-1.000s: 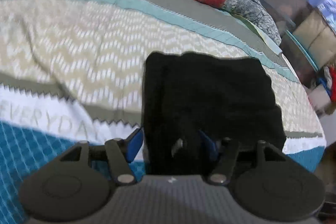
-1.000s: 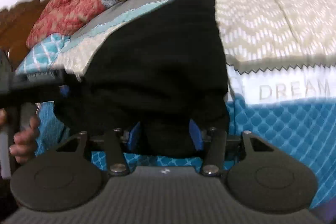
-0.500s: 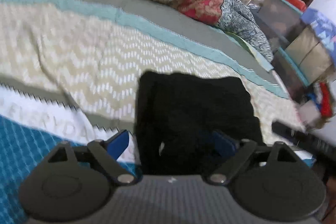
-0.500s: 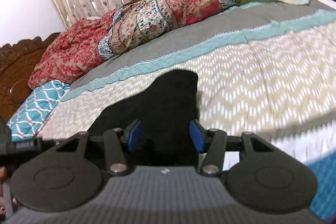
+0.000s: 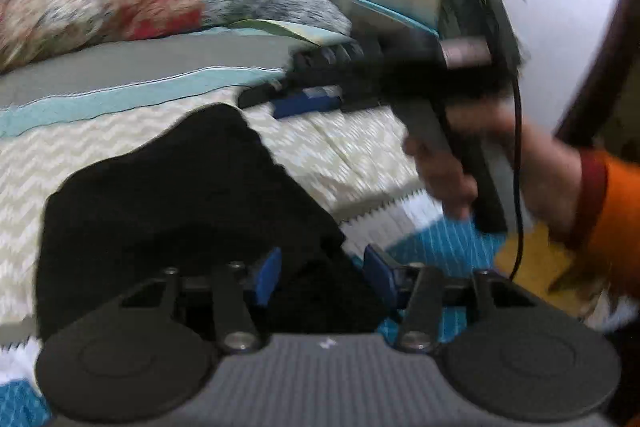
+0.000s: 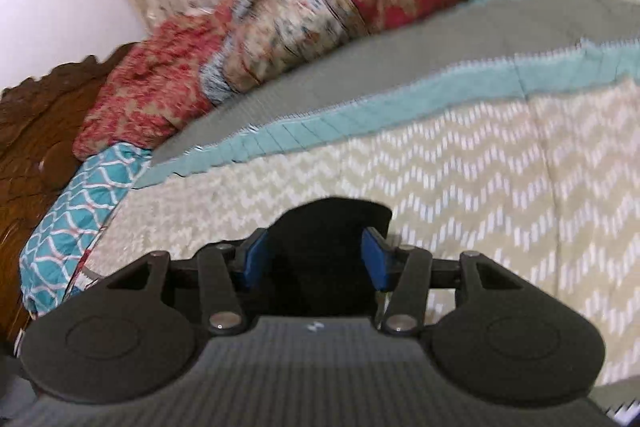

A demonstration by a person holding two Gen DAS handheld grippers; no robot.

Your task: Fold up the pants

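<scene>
Both grippers have pulled back from the folded pants (image 5: 180,203) on the bed (image 6: 480,163), left gripper (image 5: 320,277) closing unclamped, right gripper (image 6: 316,259) spread, fold apparently finished.

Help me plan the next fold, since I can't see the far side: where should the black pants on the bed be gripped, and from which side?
Probably the near edge of the black pants, approached low from the bed's near side: the cloth lies flat on the bedspread, and this edge already sits between the closing jaws of the left gripper.
</scene>
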